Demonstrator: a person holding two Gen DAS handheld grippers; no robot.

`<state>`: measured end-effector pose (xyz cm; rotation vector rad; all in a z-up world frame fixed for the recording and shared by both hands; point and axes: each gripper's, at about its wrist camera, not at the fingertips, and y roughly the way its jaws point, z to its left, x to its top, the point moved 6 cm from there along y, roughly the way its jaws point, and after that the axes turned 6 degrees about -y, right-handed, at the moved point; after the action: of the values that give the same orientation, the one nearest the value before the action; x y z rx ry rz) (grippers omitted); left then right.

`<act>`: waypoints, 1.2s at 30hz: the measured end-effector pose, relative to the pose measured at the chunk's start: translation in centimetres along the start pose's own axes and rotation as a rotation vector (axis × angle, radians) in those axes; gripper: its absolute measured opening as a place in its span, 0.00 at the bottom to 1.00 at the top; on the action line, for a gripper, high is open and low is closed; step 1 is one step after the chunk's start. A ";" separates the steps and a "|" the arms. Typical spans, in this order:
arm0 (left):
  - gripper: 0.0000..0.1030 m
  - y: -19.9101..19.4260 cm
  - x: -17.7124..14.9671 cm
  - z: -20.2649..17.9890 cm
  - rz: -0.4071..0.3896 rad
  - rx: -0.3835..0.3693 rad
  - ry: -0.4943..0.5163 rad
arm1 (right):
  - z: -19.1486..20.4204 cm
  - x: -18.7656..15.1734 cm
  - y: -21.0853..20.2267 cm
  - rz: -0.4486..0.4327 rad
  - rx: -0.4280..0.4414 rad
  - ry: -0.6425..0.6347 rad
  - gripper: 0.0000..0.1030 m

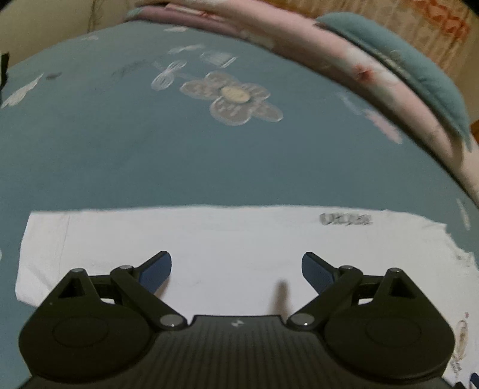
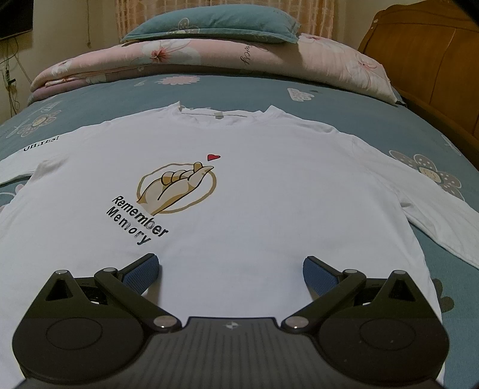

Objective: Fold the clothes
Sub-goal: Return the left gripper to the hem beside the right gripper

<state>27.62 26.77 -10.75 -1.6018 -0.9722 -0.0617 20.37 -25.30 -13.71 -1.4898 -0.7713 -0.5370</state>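
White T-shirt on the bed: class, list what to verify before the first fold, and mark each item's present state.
1. White T-shirt spread flat, print up: ok.
2. Both sleeves laid out: ok; left sleeve, right sleeve.
3. Left hand-held gripper open, empty: ok.
4. Right hand-held gripper open, empty: ok.
5. Bedsheet around the shirt free of clutter: ok.
6. Hem nearest the camera lying straight: cannot tell, hidden.

Teal pillow (image 2: 209, 25) atop pink quilt (image 2: 329, 59)
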 end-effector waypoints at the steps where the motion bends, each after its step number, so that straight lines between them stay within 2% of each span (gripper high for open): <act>1: 0.91 0.1 -0.6 0.5 0.005 0.004 -0.011 | 0.0 0.0 0.0 0.000 0.000 0.000 1.00; 5: 0.91 -0.5 -1.9 0.2 0.006 0.041 0.033 | 0.0 0.0 0.0 0.005 -0.001 0.001 1.00; 8: 0.91 -1.6 -2.4 -2.2 0.009 0.006 0.076 | 0.0 0.0 0.0 0.010 0.000 0.002 1.00; 13: 0.91 -3.4 -4.6 -10.8 0.027 -0.115 0.205 | 0.0 0.0 -0.1 0.018 0.005 0.006 1.00; 17: 0.92 -2.8 -9.0 -18.9 0.134 -0.282 0.305 | -0.1 0.0 -0.1 0.021 0.010 0.006 1.00; 19: 0.92 -2.2 -11.4 -22.3 0.169 -0.312 0.365 | -0.1 0.0 -0.1 0.022 0.010 0.007 1.00; 24: 0.92 -0.9 -16.0 -28.6 0.163 -0.324 0.540 | -0.1 0.0 0.0 0.020 0.017 0.007 1.00; 27: 0.92 0.0 -17.8 -29.9 0.140 -0.303 0.614 | -0.1 0.0 0.1 0.021 0.015 0.012 1.00; 31: 0.92 1.2 -19.0 -28.9 0.066 -0.235 0.703 | -0.2 -0.2 0.1 0.008 0.013 0.024 1.00; 36: 0.97 1.7 -18.8 -27.1 0.008 -0.276 0.670 | 0.0 -0.4 0.0 -0.029 -0.006 0.017 1.00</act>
<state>28.91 -6.07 -14.04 -1.6635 -0.4424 -0.7072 20.14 -25.36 -14.03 -1.4801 -0.7803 -0.5738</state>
